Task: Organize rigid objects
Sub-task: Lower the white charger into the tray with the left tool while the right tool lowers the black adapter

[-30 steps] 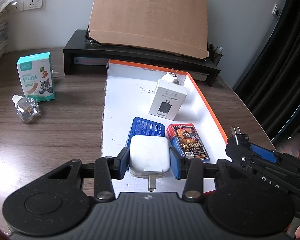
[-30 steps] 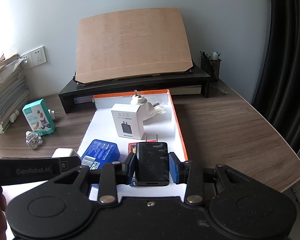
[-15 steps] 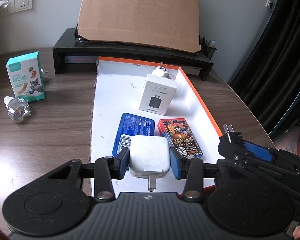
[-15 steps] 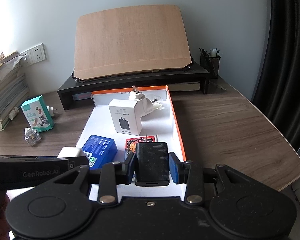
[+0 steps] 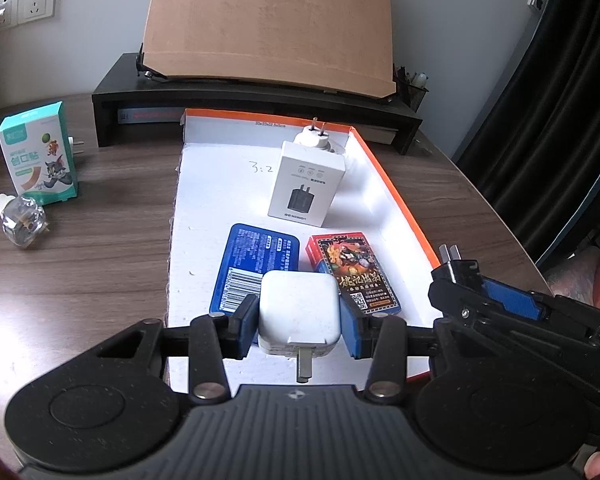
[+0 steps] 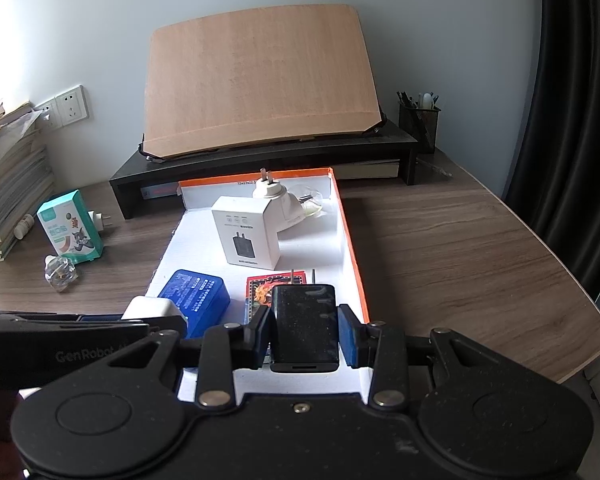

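A white charger (image 5: 298,307) is clamped between the pads of the left gripper (image 5: 299,325), its prongs turned back toward the camera, and is held over the near end of an orange-edged white tray (image 5: 396,196). A black charger (image 6: 304,326), prongs pointing forward, is gripped by the right gripper (image 6: 304,334) above the tray's near right corner. Inside the tray a blue box (image 5: 256,268), a red card box (image 5: 352,272), a white charger box (image 5: 307,189) and a white plug (image 5: 315,138) are seen, while a teal box (image 5: 38,154) and a small clear bottle (image 5: 20,220) are left on the wooden desk (image 5: 100,248).
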Available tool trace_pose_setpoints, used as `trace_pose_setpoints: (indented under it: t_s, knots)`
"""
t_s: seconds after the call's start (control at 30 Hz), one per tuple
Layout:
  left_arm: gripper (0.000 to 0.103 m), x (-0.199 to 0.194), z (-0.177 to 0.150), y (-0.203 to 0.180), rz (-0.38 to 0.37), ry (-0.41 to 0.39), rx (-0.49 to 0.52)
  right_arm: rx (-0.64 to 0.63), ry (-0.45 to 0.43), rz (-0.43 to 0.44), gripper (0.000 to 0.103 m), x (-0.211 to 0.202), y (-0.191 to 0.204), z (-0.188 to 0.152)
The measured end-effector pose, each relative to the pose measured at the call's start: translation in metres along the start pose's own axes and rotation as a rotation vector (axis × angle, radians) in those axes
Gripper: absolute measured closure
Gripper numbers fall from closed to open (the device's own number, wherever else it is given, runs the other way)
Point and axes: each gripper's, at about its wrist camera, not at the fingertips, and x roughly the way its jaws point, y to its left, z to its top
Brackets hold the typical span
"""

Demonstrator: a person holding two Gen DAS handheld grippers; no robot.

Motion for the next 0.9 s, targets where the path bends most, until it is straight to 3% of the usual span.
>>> trace_pose_setpoints:
  t_s: [0.9]
  knots:
    - [0.060, 0.021, 0.006, -0.005, -0.042, 0.042, 0.044, 0.023, 0.047, -0.013, 0.059, 0.028, -0.007, 0.005]
